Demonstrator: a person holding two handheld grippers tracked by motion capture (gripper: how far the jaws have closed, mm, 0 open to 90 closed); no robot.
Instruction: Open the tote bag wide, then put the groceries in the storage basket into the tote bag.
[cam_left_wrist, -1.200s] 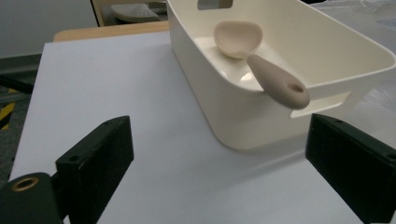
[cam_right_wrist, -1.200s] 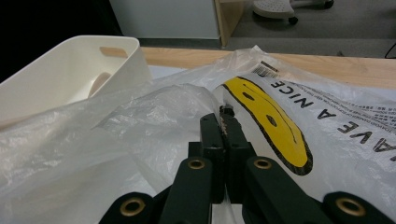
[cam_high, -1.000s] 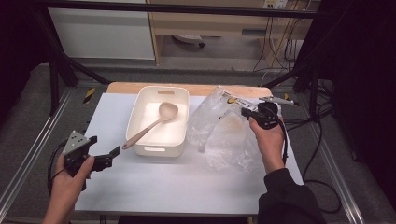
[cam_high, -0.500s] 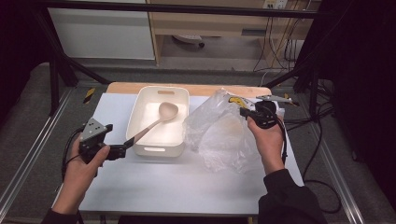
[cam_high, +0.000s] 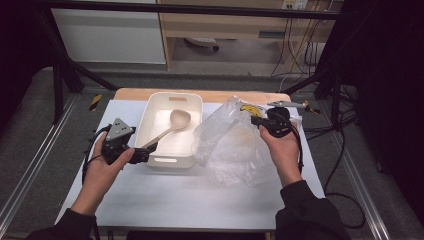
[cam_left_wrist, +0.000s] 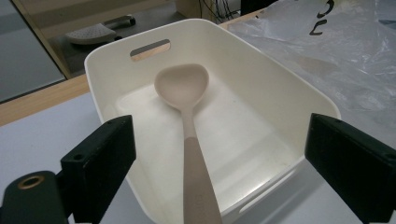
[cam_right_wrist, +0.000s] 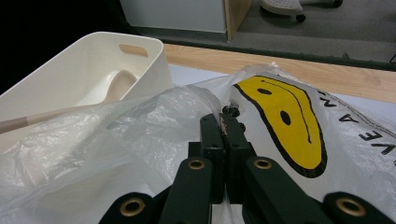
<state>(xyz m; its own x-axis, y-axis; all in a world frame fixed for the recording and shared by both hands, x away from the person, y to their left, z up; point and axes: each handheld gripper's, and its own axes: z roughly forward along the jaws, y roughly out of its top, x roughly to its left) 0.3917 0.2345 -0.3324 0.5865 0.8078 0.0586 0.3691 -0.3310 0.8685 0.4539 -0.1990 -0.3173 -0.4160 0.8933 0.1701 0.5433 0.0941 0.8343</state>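
A cream tub (cam_high: 194, 107) stands at the table's back middle, and a beige spoon (cam_high: 172, 124) lies in it with its handle sticking out over the near left rim. My left gripper (cam_high: 145, 152) is open at the end of that handle. In the left gripper view the two jaws stand wide on either side of the spoon (cam_left_wrist: 189, 116), with the tub (cam_left_wrist: 280, 86) behind. To the right lies a clear plastic bag (cam_high: 227, 147) printed with a yellow smiley (cam_right_wrist: 285, 119). My right gripper (cam_high: 256, 120) is shut on the bag's (cam_right_wrist: 154, 116) upper edge and holds it raised.
The white table top (cam_high: 200, 195) has bare room in front of the tub and bag. A wooden strip (cam_high: 220, 95) runs along the far edge. A metal tool (cam_high: 287, 104) lies at the back right, with cables beyond it. Dark frame rails flank the table.
My left hand has come forward and to the right from the table's left edge, up to the spoon's handle. The right hand has kept still with the bag in it.
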